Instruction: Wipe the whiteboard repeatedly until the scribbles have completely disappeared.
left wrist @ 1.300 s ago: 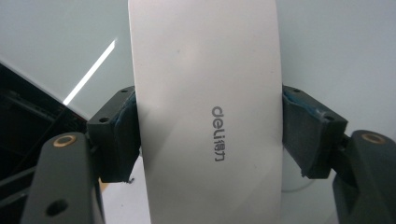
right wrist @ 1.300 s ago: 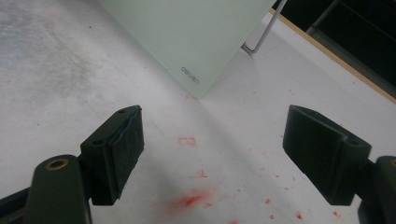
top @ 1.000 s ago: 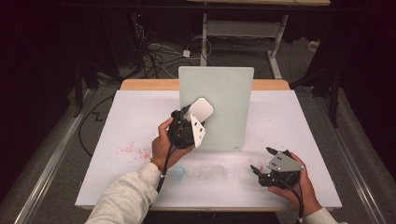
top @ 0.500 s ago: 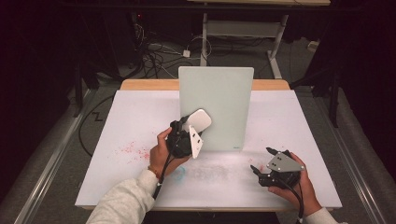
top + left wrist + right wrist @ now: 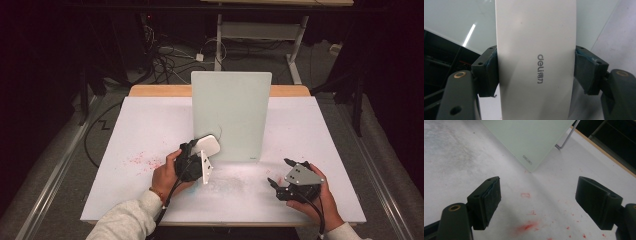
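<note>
White plastic is seen clamped between the jaws of the left gripper [image 5: 535, 75]: a flat eraser [image 5: 535, 60] with "deli" printed on its face, squeezed on both long edges by the blue-lined pads [image 5: 491, 71]. From above, the left gripper [image 5: 197, 160] is found just left of centre on the table [image 5: 140, 130], held by the left hand [image 5: 167, 175], with the eraser [image 5: 209, 145] raised toward 1 o'clock and lying against the lower left corner of the glass board [image 5: 231, 112]. Whether the eraser is actually touching the board cannot be told. The board is set upright at the middle of the table, leaning back slightly, with a thin dark mark visible near its lower left part.

Toward 4 o'clock from the board, the right gripper [image 5: 281, 172] is held low over the table by the right hand [image 5: 320, 200], well apart from the board. Its jaws are spread wide with nothing between them, as shown in the right gripper view, where the right gripper [image 5: 539, 202] frames bare tabletop. Red smudges [image 5: 527, 227] are scattered on the surface between and below the jaws, and the board's lower corner [image 5: 529, 160] with small printed lettering is seen at 12 o'clock. More red specks [image 5: 142, 161] are spread on the table at 9 o'clock from the left gripper
</note>
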